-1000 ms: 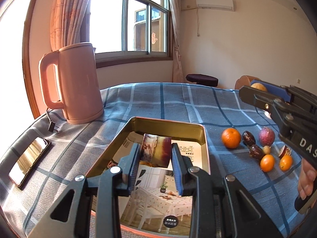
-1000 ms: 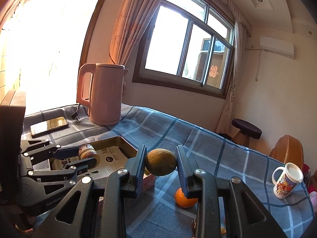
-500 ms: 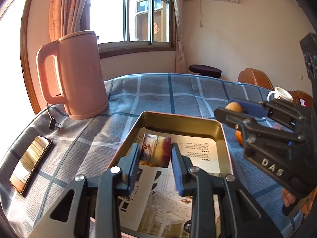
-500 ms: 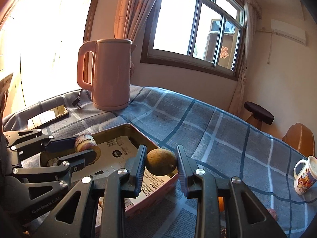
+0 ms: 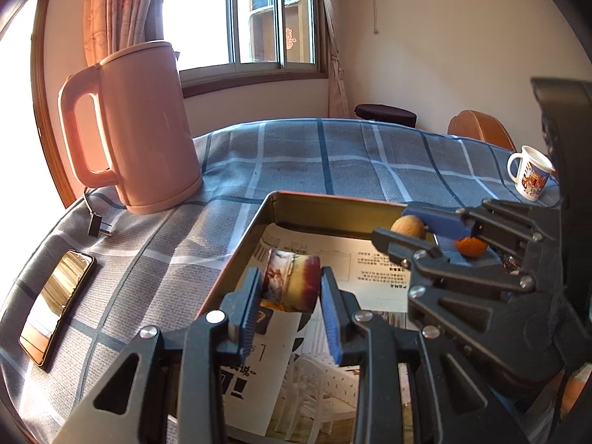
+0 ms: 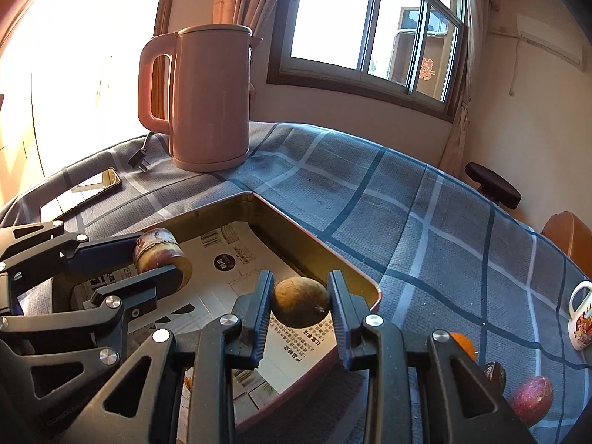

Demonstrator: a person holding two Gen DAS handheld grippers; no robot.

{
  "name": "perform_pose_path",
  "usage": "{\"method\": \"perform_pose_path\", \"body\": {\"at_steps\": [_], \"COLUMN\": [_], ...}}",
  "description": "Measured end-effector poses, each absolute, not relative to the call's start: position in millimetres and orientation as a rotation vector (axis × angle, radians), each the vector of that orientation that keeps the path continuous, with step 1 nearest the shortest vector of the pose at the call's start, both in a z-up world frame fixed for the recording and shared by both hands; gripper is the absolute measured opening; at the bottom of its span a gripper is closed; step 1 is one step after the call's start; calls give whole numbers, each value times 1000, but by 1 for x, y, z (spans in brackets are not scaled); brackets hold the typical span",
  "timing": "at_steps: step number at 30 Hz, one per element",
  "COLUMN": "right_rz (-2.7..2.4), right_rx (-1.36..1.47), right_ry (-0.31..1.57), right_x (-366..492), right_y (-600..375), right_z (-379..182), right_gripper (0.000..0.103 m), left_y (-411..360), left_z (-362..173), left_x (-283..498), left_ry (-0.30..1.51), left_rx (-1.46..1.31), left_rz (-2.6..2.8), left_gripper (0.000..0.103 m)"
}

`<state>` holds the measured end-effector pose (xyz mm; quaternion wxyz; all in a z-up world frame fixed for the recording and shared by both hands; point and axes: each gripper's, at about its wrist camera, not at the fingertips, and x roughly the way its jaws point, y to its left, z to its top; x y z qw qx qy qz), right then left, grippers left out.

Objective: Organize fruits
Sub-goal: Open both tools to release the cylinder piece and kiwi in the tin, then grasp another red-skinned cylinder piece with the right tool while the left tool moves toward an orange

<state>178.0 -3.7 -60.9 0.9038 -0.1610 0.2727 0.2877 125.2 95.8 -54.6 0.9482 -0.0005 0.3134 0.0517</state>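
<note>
A gold metal tin (image 5: 314, 203) lined with printed paper lies on the blue checked cloth; it also shows in the right wrist view (image 6: 344, 266). My left gripper (image 5: 290, 298) is shut on a halved purple passion fruit (image 5: 292, 281) and holds it over the tin; the fruit also shows in the right wrist view (image 6: 159, 255). My right gripper (image 6: 300, 305) is shut on a round brown fruit (image 6: 301, 307) above the tin's right side; that fruit also shows in the left wrist view (image 5: 407, 226).
A pink kettle (image 5: 137, 129) with its plug stands behind the tin at the left. A phone (image 5: 55, 307) lies near the left edge. A mug (image 5: 531, 175) stands at the far right. An orange (image 6: 462, 344) and a passion fruit (image 6: 531, 399) lie right of the tin.
My right gripper has carried the brown fruit leftward from above the loose fruits to over the tin. My left gripper has stayed shut on the passion fruit half and moved forward over the tin.
</note>
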Motion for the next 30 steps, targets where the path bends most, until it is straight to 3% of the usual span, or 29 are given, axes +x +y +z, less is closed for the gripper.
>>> {"method": "perform_pose_path", "body": {"at_steps": [6, 10, 18, 21, 30], "right_rz": [592, 572, 532, 502, 263], "right_rx": [-335, -309, -269, -261, -162], "right_ry": [595, 592, 519, 485, 477], "right_x": [181, 184, 158, 143, 119], "right_y": [-2, -9, -53, -85, -214], "right_z": [-65, -63, -47, -40, -35], "right_gripper": [33, 55, 58, 65, 65], "left_y": [92, 94, 75, 58, -14], "left_z": [-53, -52, -34, -30, -32], "left_x": [124, 120, 95, 90, 86], "left_ry": [629, 624, 549, 533, 549], "left_rx": [13, -1, -22, -12, 36], "left_rz": [124, 132, 109, 73, -57], "left_gripper": [33, 37, 63, 63, 63]}}
